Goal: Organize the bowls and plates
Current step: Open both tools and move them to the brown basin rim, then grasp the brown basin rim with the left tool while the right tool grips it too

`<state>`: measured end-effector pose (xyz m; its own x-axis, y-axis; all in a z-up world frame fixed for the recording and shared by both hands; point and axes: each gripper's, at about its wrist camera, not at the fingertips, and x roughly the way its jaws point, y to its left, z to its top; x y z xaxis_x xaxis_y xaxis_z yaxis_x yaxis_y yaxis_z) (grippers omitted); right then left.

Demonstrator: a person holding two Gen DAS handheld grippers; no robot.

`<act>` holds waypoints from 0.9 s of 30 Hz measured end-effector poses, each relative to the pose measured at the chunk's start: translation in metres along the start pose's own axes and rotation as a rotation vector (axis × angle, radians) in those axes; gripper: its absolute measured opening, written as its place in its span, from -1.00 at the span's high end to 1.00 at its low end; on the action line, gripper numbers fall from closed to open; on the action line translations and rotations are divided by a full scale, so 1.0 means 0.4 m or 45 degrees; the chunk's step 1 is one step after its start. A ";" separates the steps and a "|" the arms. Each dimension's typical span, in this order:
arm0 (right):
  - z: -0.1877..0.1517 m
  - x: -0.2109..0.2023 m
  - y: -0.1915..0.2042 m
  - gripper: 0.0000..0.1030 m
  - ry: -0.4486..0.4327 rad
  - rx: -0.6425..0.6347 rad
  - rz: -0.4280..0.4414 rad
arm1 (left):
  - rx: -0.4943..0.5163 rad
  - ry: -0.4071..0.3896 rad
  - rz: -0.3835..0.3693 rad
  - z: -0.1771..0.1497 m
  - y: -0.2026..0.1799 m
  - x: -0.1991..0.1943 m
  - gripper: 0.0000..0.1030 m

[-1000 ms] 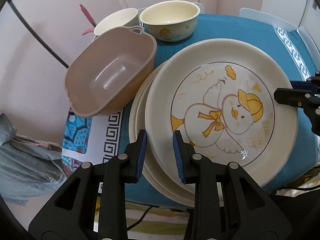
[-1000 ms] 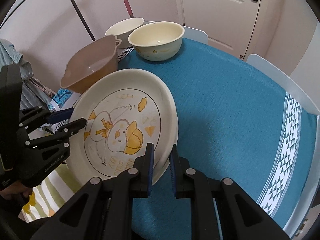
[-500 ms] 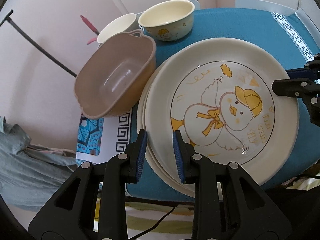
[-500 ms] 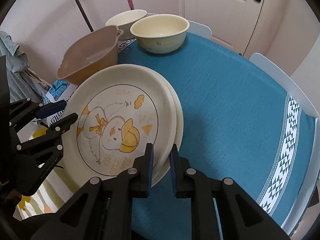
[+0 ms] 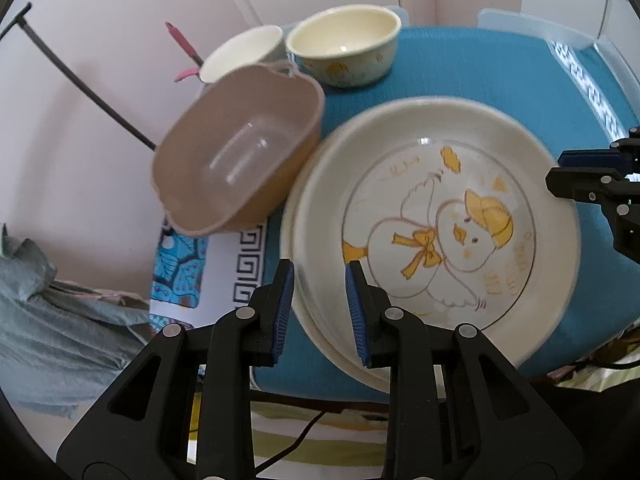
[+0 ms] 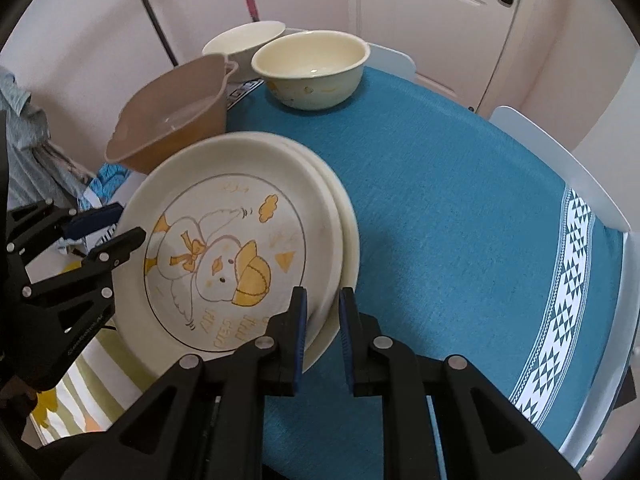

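Duck plate, topmost of a plate stack over the blue-clothed bench, is clamped at opposite rims by left hand-held gripper and right hand-held gripper; pink basin lies just beyond-left.

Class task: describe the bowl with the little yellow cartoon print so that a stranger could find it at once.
Start at the blue tablecloth. At its far edge, beyond the duck plates, stand three bowls. Yours is the cream bowl, round with yellow figures outside; the white bowl is plain and the tan bowl is squarish.
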<state>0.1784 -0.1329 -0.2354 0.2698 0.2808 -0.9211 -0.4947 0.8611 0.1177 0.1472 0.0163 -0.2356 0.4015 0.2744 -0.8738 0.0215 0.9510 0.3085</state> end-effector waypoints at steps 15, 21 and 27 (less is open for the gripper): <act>0.184 -0.149 -0.014 -0.98 -0.288 -0.074 0.311 | -0.589 -0.185 -0.082 0.043 0.289 -0.156 -0.99; 0.279 -0.092 0.056 -0.98 -0.255 -0.168 0.319 | -0.763 -0.099 -0.148 0.027 0.380 -0.079 -0.99; 0.349 0.082 0.123 -0.96 -0.007 -0.172 0.394 | -0.858 0.019 -0.246 0.014 0.406 0.058 -0.99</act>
<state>0.2783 -0.0221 -0.2078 0.0937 0.5225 -0.8475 -0.6587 0.6708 0.3408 0.1650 0.1764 -0.2036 0.4350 0.0891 -0.8960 -0.4830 0.8629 -0.1487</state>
